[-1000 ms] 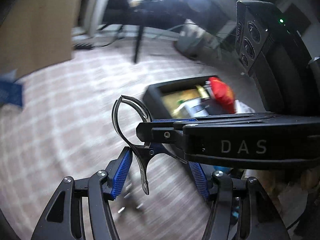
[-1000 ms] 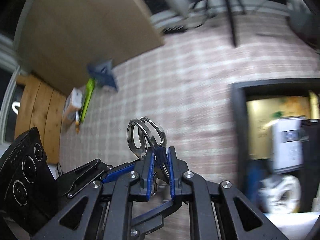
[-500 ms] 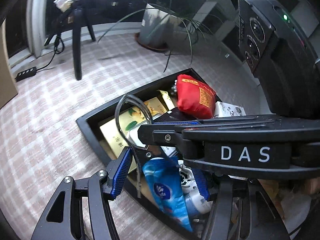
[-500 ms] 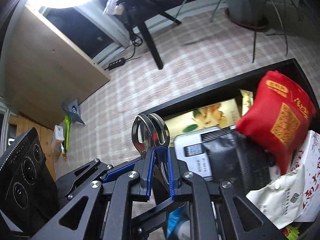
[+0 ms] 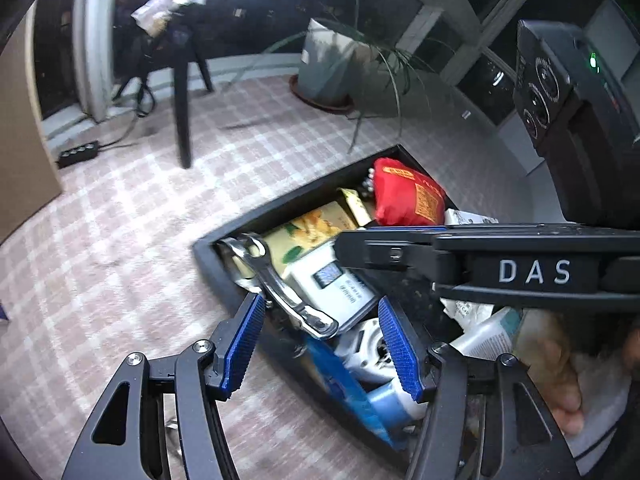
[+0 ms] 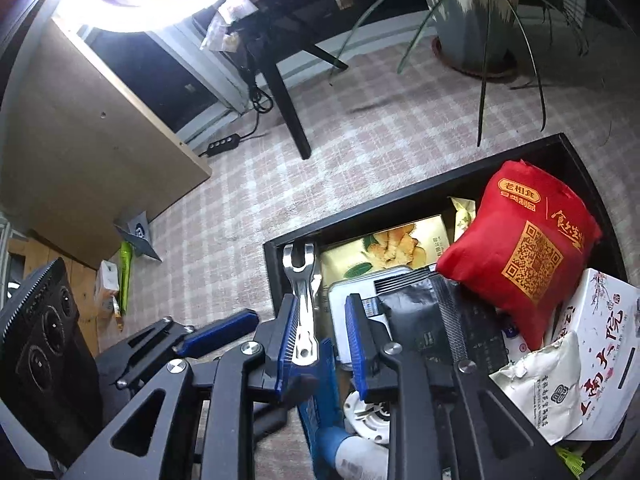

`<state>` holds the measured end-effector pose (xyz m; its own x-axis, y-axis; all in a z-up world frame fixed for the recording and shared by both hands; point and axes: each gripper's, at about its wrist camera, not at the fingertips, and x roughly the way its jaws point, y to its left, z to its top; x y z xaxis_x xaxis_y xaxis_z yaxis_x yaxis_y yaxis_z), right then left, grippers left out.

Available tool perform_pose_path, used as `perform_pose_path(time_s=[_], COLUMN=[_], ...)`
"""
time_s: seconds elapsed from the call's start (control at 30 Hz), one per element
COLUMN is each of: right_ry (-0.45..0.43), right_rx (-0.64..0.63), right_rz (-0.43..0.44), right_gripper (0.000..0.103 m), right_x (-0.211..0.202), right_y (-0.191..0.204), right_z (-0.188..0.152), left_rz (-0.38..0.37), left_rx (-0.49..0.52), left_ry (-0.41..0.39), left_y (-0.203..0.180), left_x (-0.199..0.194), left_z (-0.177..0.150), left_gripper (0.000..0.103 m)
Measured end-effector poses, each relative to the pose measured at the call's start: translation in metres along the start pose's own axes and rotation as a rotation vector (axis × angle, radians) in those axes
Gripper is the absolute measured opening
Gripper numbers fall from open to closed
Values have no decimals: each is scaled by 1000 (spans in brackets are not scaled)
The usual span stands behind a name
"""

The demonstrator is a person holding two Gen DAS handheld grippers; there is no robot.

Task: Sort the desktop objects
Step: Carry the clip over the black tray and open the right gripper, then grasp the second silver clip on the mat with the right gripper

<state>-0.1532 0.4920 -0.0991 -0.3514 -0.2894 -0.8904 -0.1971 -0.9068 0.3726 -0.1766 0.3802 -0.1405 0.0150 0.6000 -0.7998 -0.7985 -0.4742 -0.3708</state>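
**Mara:** Where was the metal tool [image 5: 280, 284] at that moment?

**Ilse:** It lay inside the black tray [image 5: 224, 272], at the corner nearest both cameras. Its forked end pointed toward the tray's rim, and its other end rested over a white box with a blue label [image 5: 328, 288].

**Mara:** Was either gripper holding it?

**Ilse:** No. The left gripper [image 5: 320, 320] hung over that corner with its fingers spread wide, gripping nothing. The right gripper [image 6: 320, 308] had its fingers parted too, with a gap wider than the tool. From the right wrist view the tool showed between them, close along the left-hand pad. Whether it touched that pad could not be told.

**Mara:** And the two grippers against each other?

**Ilse:** They were near. The right one reached across the left camera's view from the right side, just above the tray.

**Mara:** What else was in the tray?

**Ilse:** It was crowded. A red pouch [image 6: 516, 248] sat at the far end, leaning over a black packet [image 6: 424, 320]. A yellow box [image 6: 384, 248] lay flat beside the tool. A white carton with red characters [image 6: 596, 352] filled the right side, and a blue pack [image 5: 340, 368] lay along the near edge.

**Mara:** And the tray itself?

**Ilse:** It stood on a checked rug [image 5: 120, 240]. Well beyond it were a potted plant [image 6: 468, 12] and a power strip [image 5: 78, 154].
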Motion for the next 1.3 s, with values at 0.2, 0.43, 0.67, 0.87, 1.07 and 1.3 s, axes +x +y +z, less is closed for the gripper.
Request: perform_pose_path(time_s=[0.2,0.43,0.67,0.87,1.07,1.3], right_ry=[-4,57,186,226,220,220], right_rx=[-54,-167,-212,-137,-99,-94], right_rz=[25,80,49,13,44,65], right_gripper=[22,33,37,37,34,30], right_x=[-10,5,73,113,119,122], right_y=[25,72,101,90,82,86], right_z=[-11,-47,-84,-94,-98,-95], left_rz=[91,191,154,129,95,89], left_rx=[7,-78,-143,-114,-137,-141], left_ry=[-52,-51,13,57,56,56], left_y=[27,80,100,85,82,77], left_x=[-54,-100,-73,-38,-25,-20], left_z=[-22,-87,-145,-155,-157,-150], left_gripper=[63,65,65,65,65,64])
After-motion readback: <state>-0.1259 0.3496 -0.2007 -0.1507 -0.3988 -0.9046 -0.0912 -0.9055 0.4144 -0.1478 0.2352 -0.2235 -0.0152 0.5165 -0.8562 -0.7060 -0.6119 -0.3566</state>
